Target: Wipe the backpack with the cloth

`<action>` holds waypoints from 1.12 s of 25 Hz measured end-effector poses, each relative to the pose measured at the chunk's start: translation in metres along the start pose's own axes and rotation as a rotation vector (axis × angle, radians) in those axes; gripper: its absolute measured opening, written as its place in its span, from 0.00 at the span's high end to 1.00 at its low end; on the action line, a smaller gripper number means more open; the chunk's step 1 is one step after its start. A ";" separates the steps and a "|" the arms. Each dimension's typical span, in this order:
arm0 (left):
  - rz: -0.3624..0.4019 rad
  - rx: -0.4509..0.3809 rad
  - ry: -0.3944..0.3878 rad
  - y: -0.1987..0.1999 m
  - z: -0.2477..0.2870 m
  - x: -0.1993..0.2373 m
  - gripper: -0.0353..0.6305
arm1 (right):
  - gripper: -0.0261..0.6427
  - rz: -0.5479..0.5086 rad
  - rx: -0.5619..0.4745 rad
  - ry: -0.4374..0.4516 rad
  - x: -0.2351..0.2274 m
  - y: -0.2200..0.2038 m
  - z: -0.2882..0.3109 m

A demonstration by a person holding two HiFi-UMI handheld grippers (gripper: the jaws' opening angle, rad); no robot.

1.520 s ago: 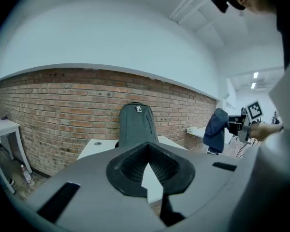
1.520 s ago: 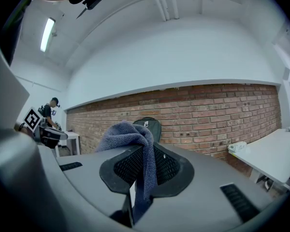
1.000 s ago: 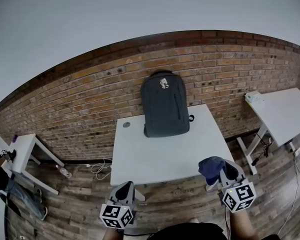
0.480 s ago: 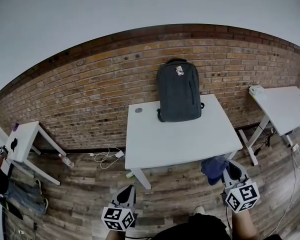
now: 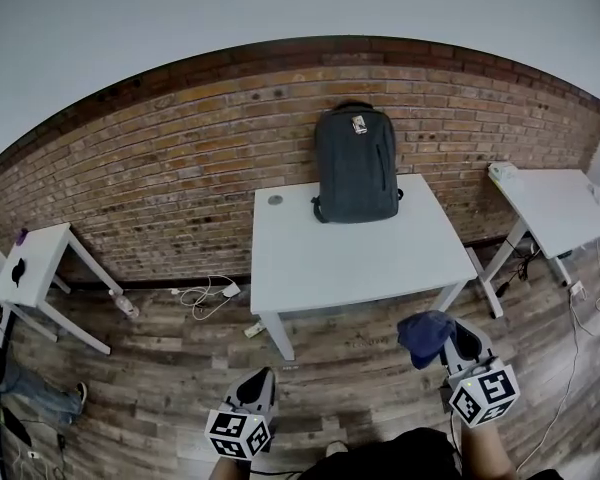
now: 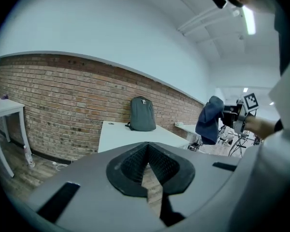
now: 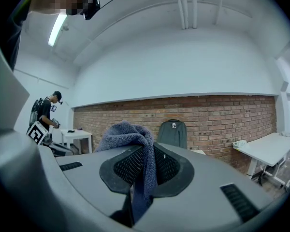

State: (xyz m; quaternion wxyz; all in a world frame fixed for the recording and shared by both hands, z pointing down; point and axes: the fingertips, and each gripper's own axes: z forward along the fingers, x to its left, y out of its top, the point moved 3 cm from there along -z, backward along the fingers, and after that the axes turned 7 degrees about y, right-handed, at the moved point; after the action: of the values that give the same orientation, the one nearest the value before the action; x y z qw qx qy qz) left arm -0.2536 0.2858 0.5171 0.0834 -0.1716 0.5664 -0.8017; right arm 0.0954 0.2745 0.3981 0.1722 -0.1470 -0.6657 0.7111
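Backpack (image 5: 356, 164) is standing upright at the back edge of the white table (image 5: 350, 258), leaning against the brick wall (image 5: 180, 158) with its front facing out. The cloth (image 5: 424, 334) is dark blue and bunched up in the right gripper (image 5: 448, 344). The jaws are clenched on it, with a wad poking out past the tips and a bit hanging down. That gripper is over the wood floor (image 5: 160, 368), short of the table and well apart from the backpack. The left gripper (image 5: 258, 378) is low on the other side, also over the floor, jaws pressed together and empty. There's a small round thing (image 5: 274, 200) near the table's back left corner, can't tell what it is. Cables (image 5: 205, 295) are lying on the floor by the wall.
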 end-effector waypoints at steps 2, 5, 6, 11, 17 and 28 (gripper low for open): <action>-0.023 -0.002 0.020 -0.003 -0.010 0.001 0.95 | 0.90 -0.004 -0.005 0.015 0.005 0.003 -0.002; -0.033 -0.018 0.046 -0.001 -0.023 -0.004 0.95 | 0.90 -0.011 -0.016 0.032 0.007 0.004 -0.009; -0.029 -0.025 0.053 0.001 -0.025 -0.007 0.95 | 0.90 -0.016 -0.031 0.029 0.005 0.006 -0.013; 0.018 -0.037 0.077 0.011 -0.034 -0.043 0.95 | 0.90 -0.022 -0.115 -0.031 -0.015 0.023 -0.055; 0.039 -0.038 0.038 0.004 -0.042 -0.111 0.95 | 0.90 -0.013 -0.107 -0.052 -0.048 0.009 -0.119; 0.067 -0.017 0.069 -0.040 -0.089 -0.227 0.95 | 0.90 -0.013 -0.116 -0.048 -0.107 -0.013 -0.232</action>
State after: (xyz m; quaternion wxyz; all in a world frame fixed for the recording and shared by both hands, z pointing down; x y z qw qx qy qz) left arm -0.0736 0.4527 0.4869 0.0891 -0.1255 0.5812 -0.7991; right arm 0.2940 0.4355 0.3925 0.1520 -0.1351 -0.7107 0.6735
